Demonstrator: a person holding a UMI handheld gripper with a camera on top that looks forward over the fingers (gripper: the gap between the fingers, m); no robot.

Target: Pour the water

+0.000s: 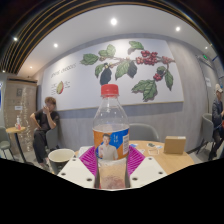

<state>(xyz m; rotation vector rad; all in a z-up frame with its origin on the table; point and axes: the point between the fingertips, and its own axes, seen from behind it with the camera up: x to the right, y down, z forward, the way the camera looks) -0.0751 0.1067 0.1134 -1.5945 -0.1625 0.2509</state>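
A clear plastic bottle [111, 130] with a red cap and an orange and blue label stands upright between my fingers, held up above the table. Both magenta pads press on its lower sides, the left pad [89, 159] and the right pad [134, 158]. My gripper [112, 160] is shut on the bottle. A dark round cup [60, 158] with a pale rim stands on the wooden table [175, 161], to the left of the fingers and lower than the bottle.
A small brown box [174, 145] stands on the table to the right. A person [45, 125] sits at another table far left. The back wall carries a leaf mural [128, 68]. Another person's arm [218, 110] shows at far right.
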